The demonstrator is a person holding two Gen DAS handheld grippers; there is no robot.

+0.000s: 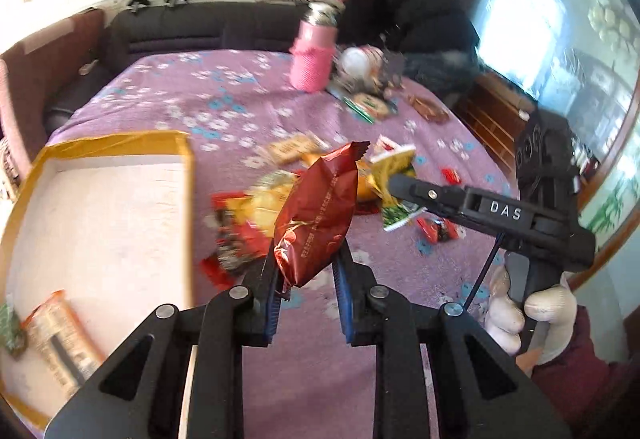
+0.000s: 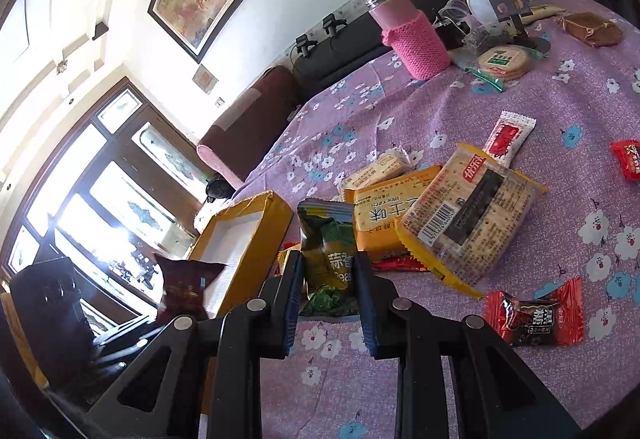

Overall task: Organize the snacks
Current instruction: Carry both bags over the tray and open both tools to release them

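Observation:
My left gripper (image 1: 306, 267) is shut on a dark red snack packet (image 1: 318, 215) and holds it upright above the purple floral tablecloth (image 1: 224, 95), just right of a yellow-edged white box (image 1: 112, 207). The packet also shows in the right wrist view (image 2: 184, 289), near the box (image 2: 236, 243). My right gripper (image 2: 328, 279) is shut on a green pea snack packet (image 2: 330, 259); in the left wrist view it (image 1: 394, 185) reaches in from the right onto the snack pile. A cracker pack (image 2: 472, 215), a yellow rice cracker pack (image 2: 380, 215) and red candies (image 2: 536, 317) lie near it.
A pink-sleeved bottle (image 1: 314, 55) stands at the far side with round biscuits (image 2: 504, 61) and a brown packet (image 2: 592, 29). A person in black (image 1: 400, 11) bends over the far edge. Two packets (image 1: 56, 331) lie in the box. A dark sofa (image 1: 192, 27) runs behind.

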